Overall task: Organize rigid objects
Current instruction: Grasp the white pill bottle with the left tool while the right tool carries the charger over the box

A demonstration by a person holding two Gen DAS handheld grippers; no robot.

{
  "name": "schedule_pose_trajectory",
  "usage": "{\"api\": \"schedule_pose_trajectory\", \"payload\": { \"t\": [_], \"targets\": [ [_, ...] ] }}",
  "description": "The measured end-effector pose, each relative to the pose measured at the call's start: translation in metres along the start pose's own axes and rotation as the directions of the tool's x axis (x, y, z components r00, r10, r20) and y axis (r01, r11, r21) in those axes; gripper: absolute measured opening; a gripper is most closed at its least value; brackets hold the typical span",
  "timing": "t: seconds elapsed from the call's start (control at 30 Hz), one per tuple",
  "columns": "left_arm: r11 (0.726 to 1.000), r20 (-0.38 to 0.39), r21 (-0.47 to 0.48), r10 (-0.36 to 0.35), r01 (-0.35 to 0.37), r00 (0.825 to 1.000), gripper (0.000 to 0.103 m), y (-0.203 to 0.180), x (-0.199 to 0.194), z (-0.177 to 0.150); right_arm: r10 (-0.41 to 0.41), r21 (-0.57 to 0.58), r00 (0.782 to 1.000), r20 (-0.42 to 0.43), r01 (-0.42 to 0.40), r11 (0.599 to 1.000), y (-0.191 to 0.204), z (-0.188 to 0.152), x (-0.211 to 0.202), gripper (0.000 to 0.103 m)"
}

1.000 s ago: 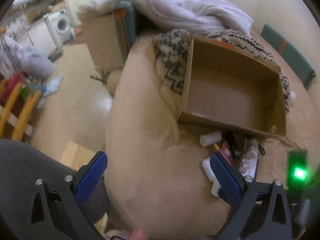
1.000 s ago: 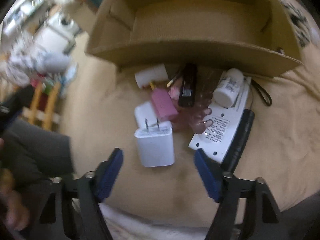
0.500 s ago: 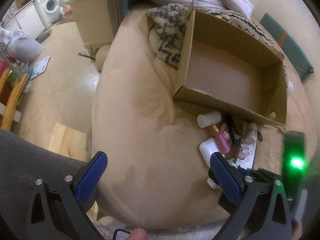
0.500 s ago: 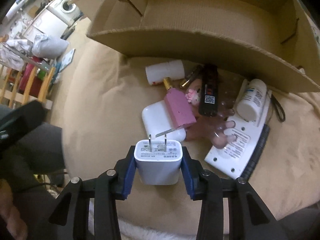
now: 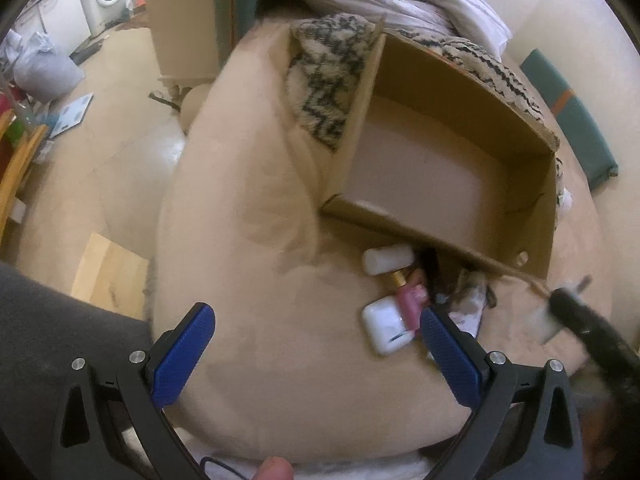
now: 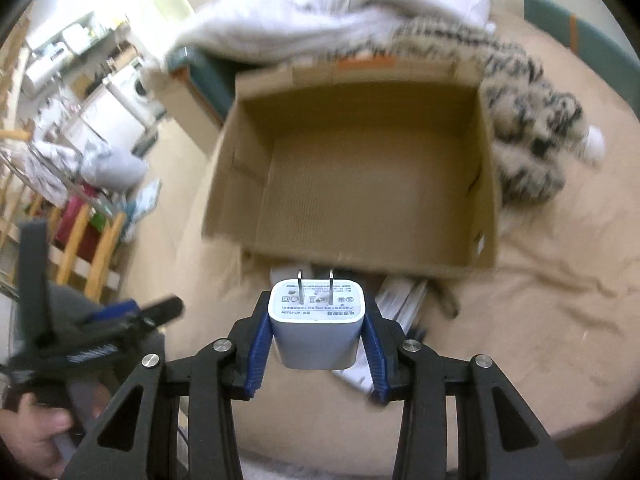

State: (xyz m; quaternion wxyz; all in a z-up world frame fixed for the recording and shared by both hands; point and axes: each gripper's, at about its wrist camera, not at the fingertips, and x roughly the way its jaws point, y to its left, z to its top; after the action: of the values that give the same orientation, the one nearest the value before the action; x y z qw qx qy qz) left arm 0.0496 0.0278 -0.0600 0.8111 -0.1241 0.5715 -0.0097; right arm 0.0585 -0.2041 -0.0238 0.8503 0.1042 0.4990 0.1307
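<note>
Your right gripper (image 6: 316, 334) has its jaws clamped on the white charger (image 6: 317, 322), prongs pointing away, in the air just near of the cardboard box (image 6: 360, 184). Your left gripper (image 5: 316, 354) hangs wide-jawed over the beige bed (image 5: 248, 280), gripping nothing.

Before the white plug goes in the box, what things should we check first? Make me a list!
1. Plug held tight: the right gripper has just closed its blue pads on both sides of the white plug. Ok.
2. Plug lifted off the bed: it hangs above the beige blanket. Ok.
3. Room in the cardboard box: its floor shows bare. Ok.
4. Plug over the box: it is on the near side of the front wall. Not ok.
5. Left gripper out of the way: open, holding nothing, off to the side. Ok.
6. Box sits steady on the soft blanket: cannot tell.
</note>
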Motion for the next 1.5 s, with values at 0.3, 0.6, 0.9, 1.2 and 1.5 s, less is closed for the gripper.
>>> {"api": "schedule_pose_trajectory", "payload": {
  "t": [0.3,0.6,0.9,1.2,1.5],
  "targets": [
    [1.000,-0.070,-0.017,0.023,-0.024,0.997,0.084,-0.056,0.058,0.025,0.035,0.119,0.999,0.030,-0.038,0.992,-0.069,0.003,0.016,0.044],
    [0.989,-0.113,0.074,0.133,-0.125,0.985,0.078,-0.089,0.108,0.027,0.131,0.154,0.986,0.105,-0.146,0.977,-0.071,0.010,0.003,0.044],
    [0.983,-0.099,0.043,0.181,-0.178,0.978,0.053,-0.095,0.141,0.044,0.141,0.180,0.986,0.093,-0.156,0.971,-0.080,0.011,0.008,0.044],
    [0.984,-0.056,0.035,0.179,-0.177,0.982,0.044,-0.088,0.130,0.060,0.130,0.177,0.988,0.085,-0.144,0.974,-0.078,0.012,0.010,0.044],
    [0.983,-0.028,0.060,0.177,-0.175,0.984,0.044,-0.058,0.099,0.062,0.086,0.179,0.994,0.073,-0.098,0.979,-0.080,0.012,0.013,0.044]
  ]
}}
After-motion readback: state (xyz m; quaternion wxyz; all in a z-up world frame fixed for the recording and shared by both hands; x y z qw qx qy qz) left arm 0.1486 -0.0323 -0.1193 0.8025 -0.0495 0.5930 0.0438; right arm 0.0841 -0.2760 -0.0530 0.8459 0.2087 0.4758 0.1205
